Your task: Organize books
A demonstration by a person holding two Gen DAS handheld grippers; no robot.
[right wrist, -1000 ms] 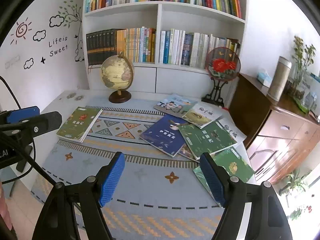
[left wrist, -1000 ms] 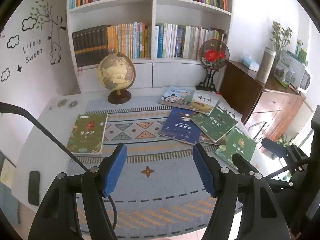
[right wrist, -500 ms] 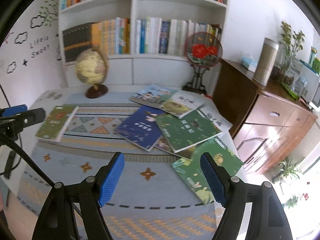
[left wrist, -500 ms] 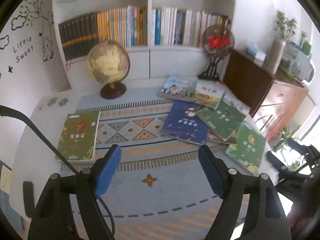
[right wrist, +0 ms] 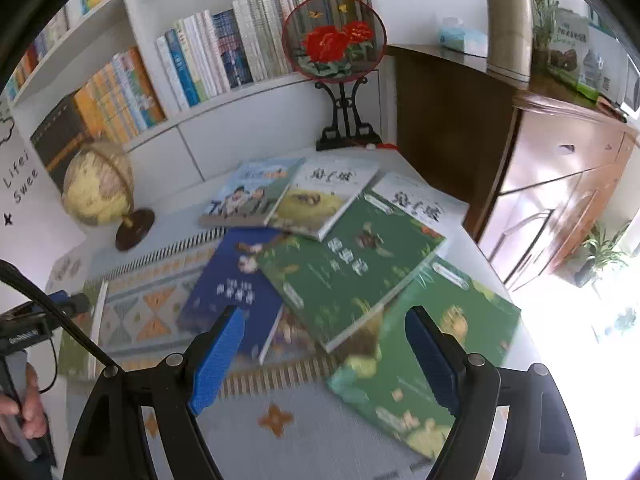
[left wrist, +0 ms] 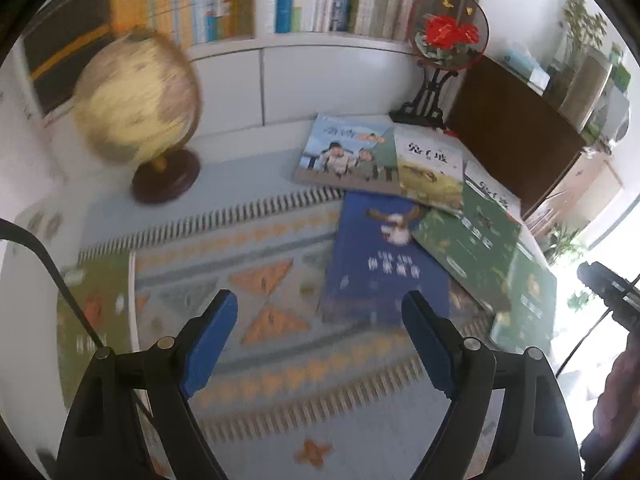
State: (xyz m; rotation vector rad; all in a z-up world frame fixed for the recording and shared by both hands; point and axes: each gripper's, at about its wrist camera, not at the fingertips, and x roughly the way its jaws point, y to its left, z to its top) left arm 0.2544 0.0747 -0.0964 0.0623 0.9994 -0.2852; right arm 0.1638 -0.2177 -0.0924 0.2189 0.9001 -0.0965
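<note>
**Books spread loose over the patterned mat, both grippers empty**

Books lie scattered flat on the mat point(left wrist: 280, 364), most of them overlapping in a heap at the right of centre in both views. In the left wrist view a blue book point(left wrist: 380, 264) sits mid-frame, with a photo-cover book point(left wrist: 344, 152) and a white-and-yellow book point(left wrist: 430, 168) above it, touching side by side. A green book point(left wrist: 468, 240) overlaps the blue one's right edge, and another green one point(left wrist: 528, 300) lies further right, near the table edge. One olive-green book point(left wrist: 92, 312) lies apart at the left edge of the frame, blurred.

The left gripper point(left wrist: 318, 336) hangs above the mat at lower centre, jaws released and wide apart, nothing between them. The right gripper point(right wrist: 324, 352) is likewise spread wide and empty, placed over the lower edge of the heap; through its gap show the big green book point(right wrist: 348, 264) and a lighter green one point(right wrist: 432, 364) at lower right.

A globe point(left wrist: 136, 100) stands at upper left, a round fan with red flowers point(right wrist: 334, 40) on a black stand at upper centre, and a bookshelf point(right wrist: 224, 60) fills the top. A wooden cabinet point(right wrist: 560, 160) stands at right.
</note>
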